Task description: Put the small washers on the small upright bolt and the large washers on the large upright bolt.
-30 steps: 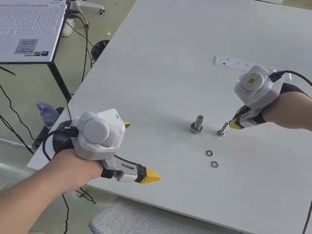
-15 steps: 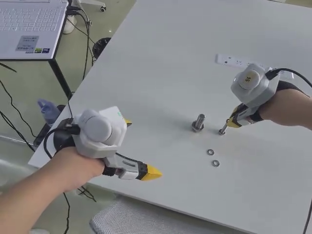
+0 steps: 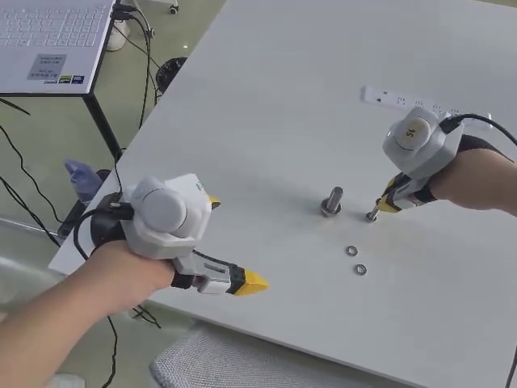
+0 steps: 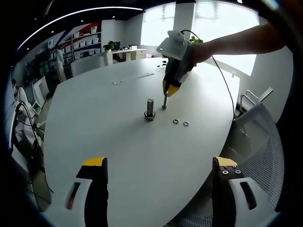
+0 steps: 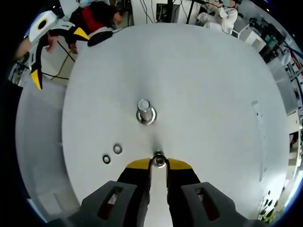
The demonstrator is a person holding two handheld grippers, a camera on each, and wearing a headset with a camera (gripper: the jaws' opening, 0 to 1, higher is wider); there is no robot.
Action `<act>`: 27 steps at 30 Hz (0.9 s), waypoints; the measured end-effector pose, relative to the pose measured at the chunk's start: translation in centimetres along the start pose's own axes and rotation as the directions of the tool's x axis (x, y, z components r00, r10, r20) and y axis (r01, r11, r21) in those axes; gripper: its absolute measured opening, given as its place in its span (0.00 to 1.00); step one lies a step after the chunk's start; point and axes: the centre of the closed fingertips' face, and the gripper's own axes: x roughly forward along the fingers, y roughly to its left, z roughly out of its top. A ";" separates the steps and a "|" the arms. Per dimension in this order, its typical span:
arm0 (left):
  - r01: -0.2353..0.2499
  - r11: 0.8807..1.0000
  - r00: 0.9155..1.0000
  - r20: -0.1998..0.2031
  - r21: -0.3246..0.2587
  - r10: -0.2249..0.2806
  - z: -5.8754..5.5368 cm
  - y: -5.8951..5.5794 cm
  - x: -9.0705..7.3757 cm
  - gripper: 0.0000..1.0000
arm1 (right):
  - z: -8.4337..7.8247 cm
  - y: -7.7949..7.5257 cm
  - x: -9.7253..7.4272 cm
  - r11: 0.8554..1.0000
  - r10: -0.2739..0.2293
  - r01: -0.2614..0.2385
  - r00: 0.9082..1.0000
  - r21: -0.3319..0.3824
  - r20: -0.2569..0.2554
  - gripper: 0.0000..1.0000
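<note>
While the left tool (image 4: 159,163) hangs released, the right tool (image 5: 159,164) (sticker (image 3: 414,133) unreadable) clenches the small bolt (image 3: 371,215).

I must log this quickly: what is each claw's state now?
Left claw: open, holding nothing.
Right claw: narrow around top of small bolt; grip cannot be told.

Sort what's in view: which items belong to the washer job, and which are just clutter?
Job:
large upright bolt
small upright bolt
loose washer
second loose washer
right gripper
left gripper

Clutter:
power strip
laptop
bottle
</note>
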 end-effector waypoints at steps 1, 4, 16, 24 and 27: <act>0.000 1.000 1.000 -0.001 0.000 0.000 0.0 0.0 0.0 0.91 | 0.0 0.0 0.0 1.000 0.001 -0.001 1.000 -0.001 -0.001 0.12; 0.001 1.000 1.000 -0.003 -0.002 -0.001 0.0 0.0 0.0 0.90 | -0.1 -0.1 0.2 1.000 0.000 0.000 1.000 -0.010 -0.005 0.12; -0.009 1.000 1.000 0.009 -0.001 0.009 0.1 0.7 -0.4 0.89 | -0.5 0.1 1.1 1.000 0.003 -0.003 1.000 -0.028 -0.030 0.12; -0.007 1.000 1.000 0.001 -0.006 0.007 -0.1 0.7 -0.3 0.89 | -0.9 0.2 1.9 1.000 0.008 -0.008 1.000 -0.019 -0.026 0.12; -0.010 1.000 1.000 -0.005 -0.008 0.010 -0.4 0.8 -0.2 0.89 | -1.0 0.0 2.3 1.000 0.010 -0.011 1.000 -0.026 -0.028 0.12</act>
